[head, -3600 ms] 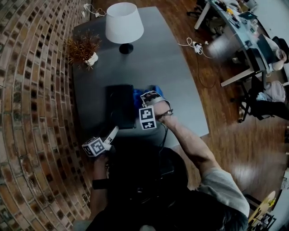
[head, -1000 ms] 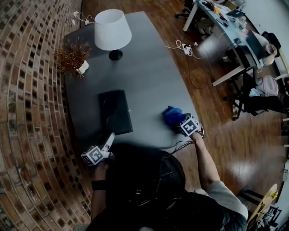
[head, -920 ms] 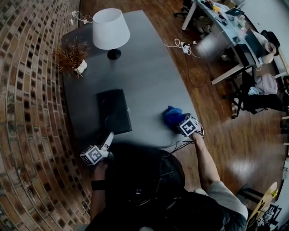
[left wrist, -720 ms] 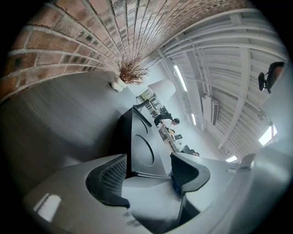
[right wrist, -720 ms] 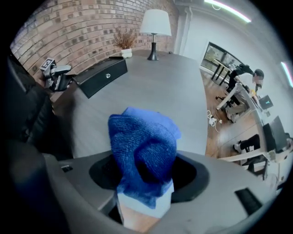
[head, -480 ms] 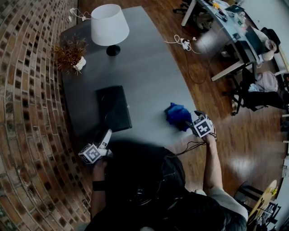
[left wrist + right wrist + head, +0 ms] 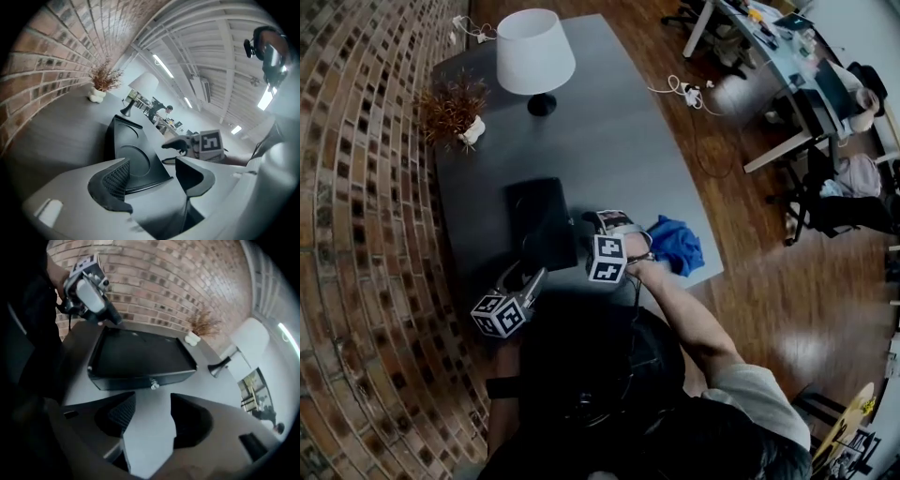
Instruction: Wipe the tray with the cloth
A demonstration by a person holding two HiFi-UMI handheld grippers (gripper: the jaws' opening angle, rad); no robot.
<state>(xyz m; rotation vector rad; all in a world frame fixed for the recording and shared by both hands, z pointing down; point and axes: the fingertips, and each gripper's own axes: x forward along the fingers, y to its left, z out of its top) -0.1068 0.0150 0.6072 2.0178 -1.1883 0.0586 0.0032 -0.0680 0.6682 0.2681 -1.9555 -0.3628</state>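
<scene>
Both empty: left gripper part-open, right gripper jaws just closing. Cloth lies aside (wiping apparently done); next, probably grip tray.

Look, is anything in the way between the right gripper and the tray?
No, only bare table lies between the right gripper and the tray. Its jaws have just been closing on nothing; the cloth lies behind it by the table's edge.

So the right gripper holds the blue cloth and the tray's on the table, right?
No. The right gripper view shows the right gripper empty, its jaws apart though just closing. The blue cloth lies on the table beside it. The tray is on the table.
</scene>
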